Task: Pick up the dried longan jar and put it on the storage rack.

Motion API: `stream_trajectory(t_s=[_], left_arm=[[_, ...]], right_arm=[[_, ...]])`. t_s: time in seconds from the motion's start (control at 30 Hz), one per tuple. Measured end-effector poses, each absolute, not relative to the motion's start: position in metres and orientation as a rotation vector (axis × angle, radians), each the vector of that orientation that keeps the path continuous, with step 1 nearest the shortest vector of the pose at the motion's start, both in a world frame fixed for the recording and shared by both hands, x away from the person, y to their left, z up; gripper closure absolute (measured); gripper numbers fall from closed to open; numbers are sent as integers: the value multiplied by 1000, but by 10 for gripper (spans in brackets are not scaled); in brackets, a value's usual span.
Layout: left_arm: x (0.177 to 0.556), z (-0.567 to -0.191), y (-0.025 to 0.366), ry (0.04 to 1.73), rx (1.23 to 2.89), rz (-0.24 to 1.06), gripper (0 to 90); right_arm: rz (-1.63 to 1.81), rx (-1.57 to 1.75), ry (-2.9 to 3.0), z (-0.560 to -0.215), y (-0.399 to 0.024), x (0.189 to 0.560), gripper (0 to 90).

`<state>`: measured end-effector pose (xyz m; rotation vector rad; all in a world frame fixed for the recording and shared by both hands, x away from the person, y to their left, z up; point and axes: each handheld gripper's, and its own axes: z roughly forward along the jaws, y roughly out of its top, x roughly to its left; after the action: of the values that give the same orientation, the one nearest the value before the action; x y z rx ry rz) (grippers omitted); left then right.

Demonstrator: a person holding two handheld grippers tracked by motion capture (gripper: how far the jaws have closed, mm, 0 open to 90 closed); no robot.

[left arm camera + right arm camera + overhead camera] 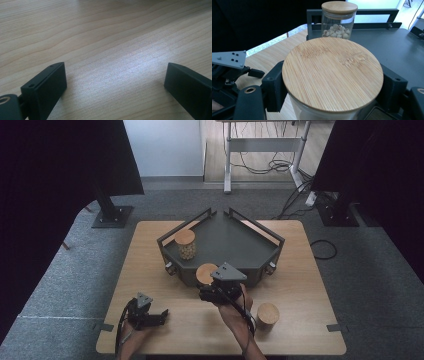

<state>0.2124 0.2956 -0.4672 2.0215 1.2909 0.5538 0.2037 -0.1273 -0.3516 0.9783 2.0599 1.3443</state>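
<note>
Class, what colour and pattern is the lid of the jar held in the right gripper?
Light tan bamboo lid with fine streaks; right gripper view.

I see a pale wooden table [150,270] with wavy brown grain lines. The tray [225,240] on it is dark grey-green. The jar [332,75] in my right gripper [216,292] has a light bamboo lid with fine straight streaks, and its glass is clear. The far jar [339,21] has the same tan lid and holds cream-white beads. A third jar [268,314], near right, is tan-topped too. Both grippers are black; the left gripper [150,315] carries a grey plate. The floor [380,285] is speckled grey carpet.
</note>
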Motion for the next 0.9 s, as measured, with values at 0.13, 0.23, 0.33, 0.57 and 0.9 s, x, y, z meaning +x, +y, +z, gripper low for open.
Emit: stream_trajectory(t_s=[0.13,0.23,0.33,0.57,0.9], left_arm=[[212,-467,296,1291,2021,554,41],[212,-467,296,1291,2021,554,41],[212,-467,296,1291,2021,554,41],[212,-467,296,1290,2022,553,41],[213,-467,296,1288,2023,553,41]], right_arm=[[1343,982,2059,-348,-128,207,240],[1348,984,2058,-346,-129,209,240],[1348,987,2055,-344,-130,210,240],[1338,987,2043,-338,-131,215,240],[1337,1000,2023,-331,-133,224,240]])
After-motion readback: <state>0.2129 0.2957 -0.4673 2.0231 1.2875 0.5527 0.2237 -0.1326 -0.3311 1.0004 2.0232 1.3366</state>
